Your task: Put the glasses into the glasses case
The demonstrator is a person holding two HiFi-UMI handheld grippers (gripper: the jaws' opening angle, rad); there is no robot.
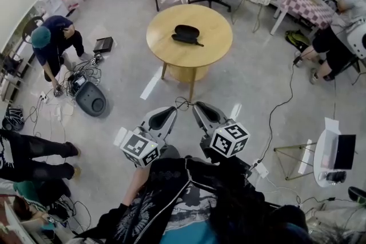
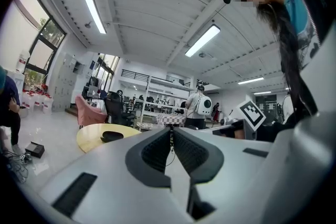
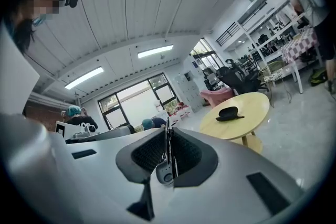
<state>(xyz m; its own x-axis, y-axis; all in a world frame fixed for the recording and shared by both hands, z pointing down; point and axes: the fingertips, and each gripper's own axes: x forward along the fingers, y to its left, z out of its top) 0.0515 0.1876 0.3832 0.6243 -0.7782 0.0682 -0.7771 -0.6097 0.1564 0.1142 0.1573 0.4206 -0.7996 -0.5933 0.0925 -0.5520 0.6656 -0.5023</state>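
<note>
Grippers are held close in front of the person's body, pointing level toward twelve o'clock. The left gripper (image 2: 171, 132) has its jaws pressed together with nothing between them, and the right gripper (image 3: 168, 128) is the same, closed to a bare sliver and empty. Neither is anywhere near the work yet. Straight ahead at twelve o'clock, well apart from both, stands a round wooden table (image 1: 211, 23). The black glasses case (image 1: 186, 31) lies near its middle, and the glasses (image 1: 191, 41) touch or sit just beside the case's near edge, one thin arm poking out toward three o'clock. From this far off I cannot tell whether the case lies open or closed. A loose cable (image 1: 182, 102) curls on the floor just beyond the jaw tips, and someone in a blue cap (image 1: 54, 43) is bent over gear at about ten o'clock. To my eye the step in hand is only the approach. It would go best by stepping over that cable, coming square to the table and opening both sets of jaws before reaching in. Then one gripper should steady the case while the other takes the glasses by the frame, not the lenses. If the lid is down, it needs opening first.
</note>
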